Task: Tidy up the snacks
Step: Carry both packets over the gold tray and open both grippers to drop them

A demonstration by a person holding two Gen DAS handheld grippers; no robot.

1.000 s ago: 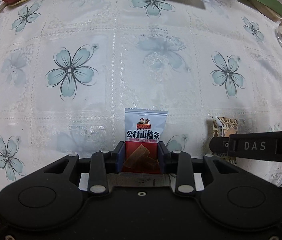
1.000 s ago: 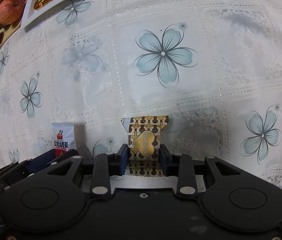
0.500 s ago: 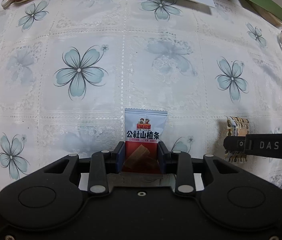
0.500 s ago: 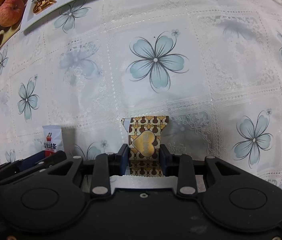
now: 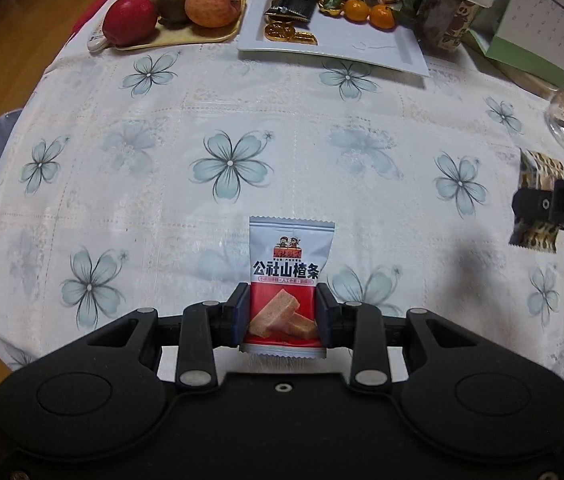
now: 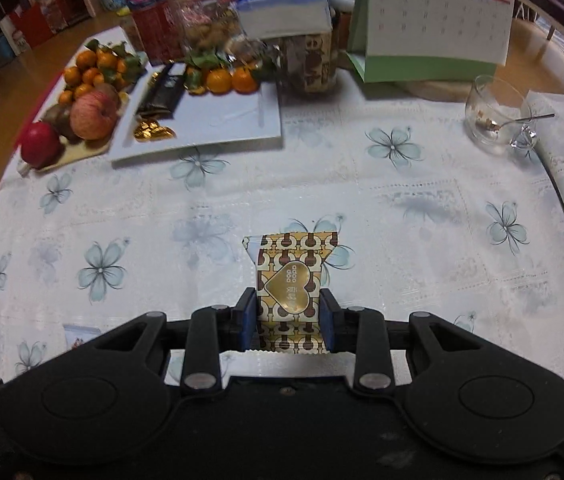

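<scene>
A white-and-red sachet [image 5: 286,280] printed 公社山楂条 is sitting clamped in the left gripper [image 5: 282,312] above the flowered tablecloth [image 5: 242,120]. The right gripper [image 6: 286,322] is pinching a brown-and-gold wrapper [image 6: 289,280] with a gold heart. A desk calendar [image 6: 437,16] is showing "02".

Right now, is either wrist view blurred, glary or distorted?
Left wrist view: sharp, dim warm light, the white-and-red hawthorn snack packet legible, fisheye bending the table edge. Right wrist view: the gold-and-brown heart-printed candy wrapper crisp, the white rectangular plate and the fruit smeared; no strong glare.
</scene>
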